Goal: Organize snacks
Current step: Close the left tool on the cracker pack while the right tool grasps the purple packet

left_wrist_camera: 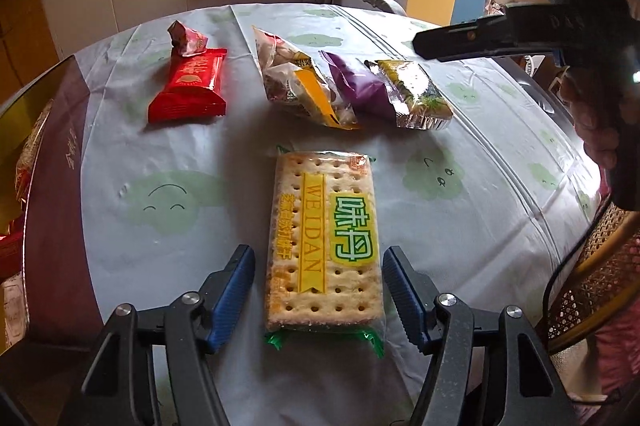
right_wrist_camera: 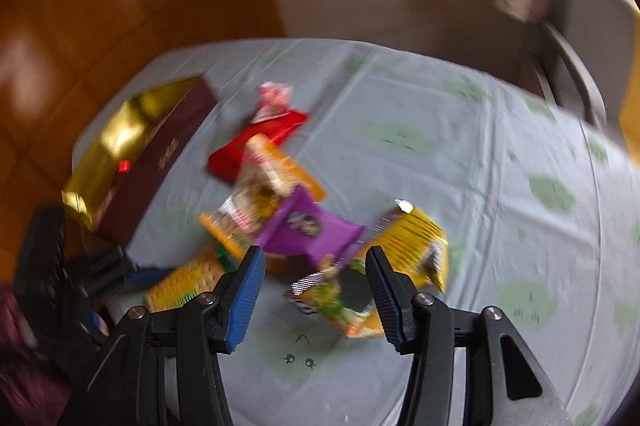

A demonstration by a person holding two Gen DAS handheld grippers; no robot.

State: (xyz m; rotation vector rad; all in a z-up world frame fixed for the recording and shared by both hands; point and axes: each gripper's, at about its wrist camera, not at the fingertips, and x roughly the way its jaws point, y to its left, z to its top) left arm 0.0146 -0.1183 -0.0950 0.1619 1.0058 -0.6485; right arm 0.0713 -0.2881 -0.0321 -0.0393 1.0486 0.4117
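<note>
Gift box: maroon with a gold lining, at the table's left edge.
Red packet: flat on the cloud-print tablecloth, a small red sweet just behind it.
Snack pile: a nut bag, a purple packet and a yellow-green packet, overlapping.
Cracker pack: marked WEIDAN, lying lengthwise between the blue pads.
Left gripper: spread either side of the cracker pack, pads not touching it.
Right gripper: spread and empty above the yellow-green packet; this view is blurred, so its height over the packet is unclear.
</note>
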